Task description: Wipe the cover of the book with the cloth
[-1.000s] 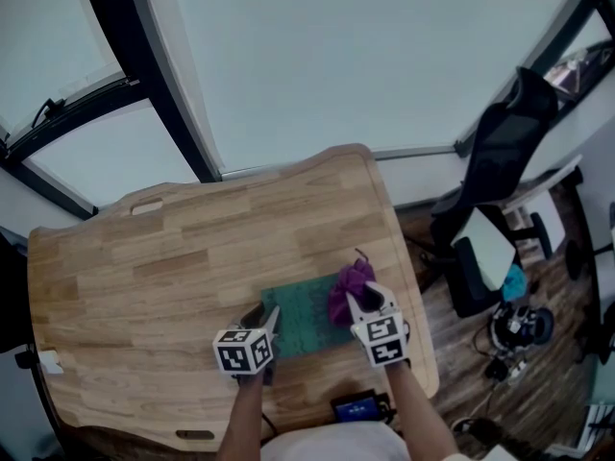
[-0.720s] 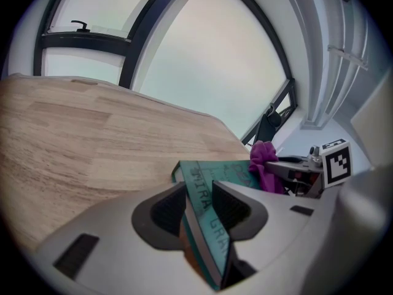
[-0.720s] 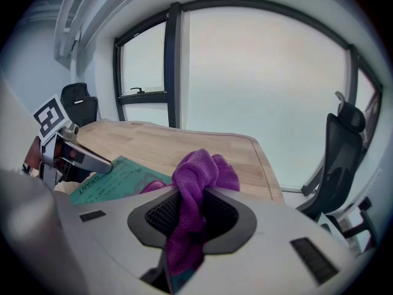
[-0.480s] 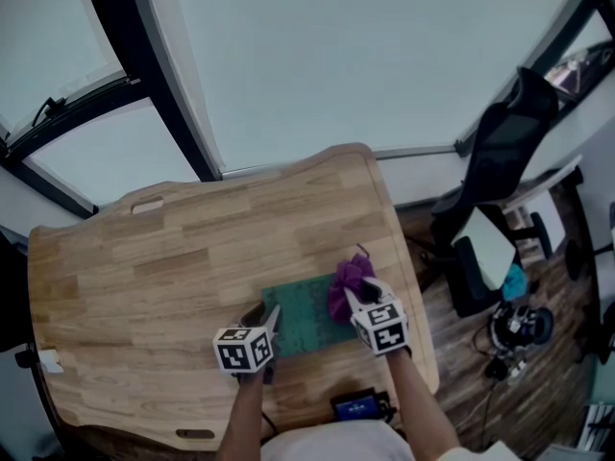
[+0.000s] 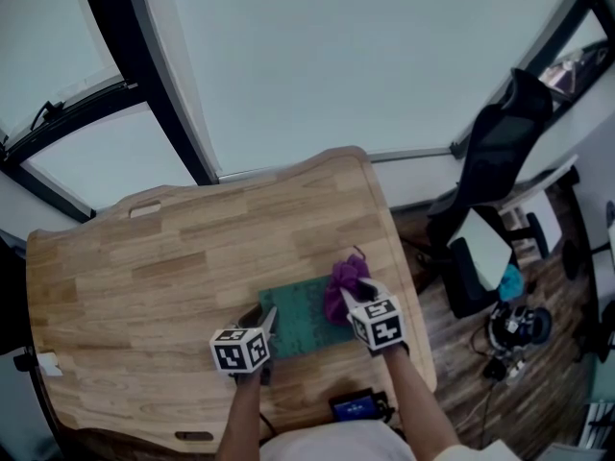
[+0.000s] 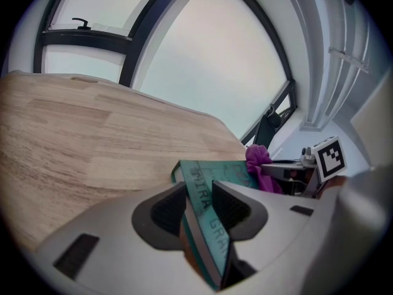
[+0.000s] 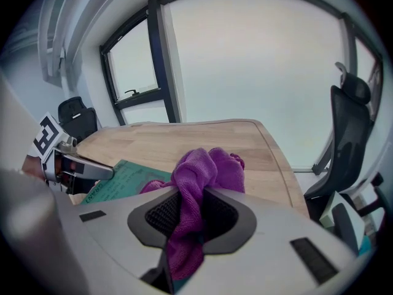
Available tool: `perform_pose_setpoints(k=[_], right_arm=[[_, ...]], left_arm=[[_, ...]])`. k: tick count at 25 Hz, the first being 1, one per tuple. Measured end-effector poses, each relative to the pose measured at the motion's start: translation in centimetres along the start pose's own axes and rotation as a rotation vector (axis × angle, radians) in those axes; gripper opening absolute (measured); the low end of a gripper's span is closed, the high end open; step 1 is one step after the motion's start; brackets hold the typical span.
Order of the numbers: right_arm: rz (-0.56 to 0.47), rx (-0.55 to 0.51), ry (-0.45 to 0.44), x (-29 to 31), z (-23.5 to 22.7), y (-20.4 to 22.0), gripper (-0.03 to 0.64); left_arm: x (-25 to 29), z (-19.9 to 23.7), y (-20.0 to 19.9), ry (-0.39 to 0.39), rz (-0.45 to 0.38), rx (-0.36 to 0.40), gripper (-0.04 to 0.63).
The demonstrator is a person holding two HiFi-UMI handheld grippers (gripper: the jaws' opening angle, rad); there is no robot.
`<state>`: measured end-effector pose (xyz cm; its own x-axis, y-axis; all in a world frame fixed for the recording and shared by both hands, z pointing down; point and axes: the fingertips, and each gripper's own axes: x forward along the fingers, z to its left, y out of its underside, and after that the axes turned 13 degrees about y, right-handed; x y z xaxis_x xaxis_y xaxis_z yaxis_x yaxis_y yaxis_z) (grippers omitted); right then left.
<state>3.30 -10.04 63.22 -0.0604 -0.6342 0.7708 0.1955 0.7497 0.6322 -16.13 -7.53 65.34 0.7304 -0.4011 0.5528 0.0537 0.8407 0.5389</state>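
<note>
A green book (image 5: 300,321) lies flat near the wooden table's front edge. My left gripper (image 5: 266,323) is shut on its left edge; in the left gripper view the book's spine (image 6: 206,217) sits clamped between the two dark pads (image 6: 169,209). My right gripper (image 5: 354,303) is shut on a bunched purple cloth (image 5: 346,281), which rests on the right part of the cover. In the right gripper view the purple cloth (image 7: 199,183) bulges out between the jaws, with the green book (image 7: 126,183) at left beyond it.
The wooden table (image 5: 154,267) has a rounded right edge close to the cloth. A small dark device (image 5: 357,407) lies at the front edge by my body. A black office chair (image 5: 500,152) and floor clutter (image 5: 514,329) stand to the right. Large windows rise behind.
My right gripper has shifted slightly left and rolled a little with the cloth on the cover. The left gripper and the book have stayed put.
</note>
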Motion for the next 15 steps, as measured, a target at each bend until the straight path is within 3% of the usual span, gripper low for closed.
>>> perform_pose_setpoints(k=[15], right_arm=[[0.041,0.013,0.018,0.37,0.05,-0.58,0.087]], left_arm=[[-0.06,0.13,0.02,0.011,-0.002,-0.013,0.135]])
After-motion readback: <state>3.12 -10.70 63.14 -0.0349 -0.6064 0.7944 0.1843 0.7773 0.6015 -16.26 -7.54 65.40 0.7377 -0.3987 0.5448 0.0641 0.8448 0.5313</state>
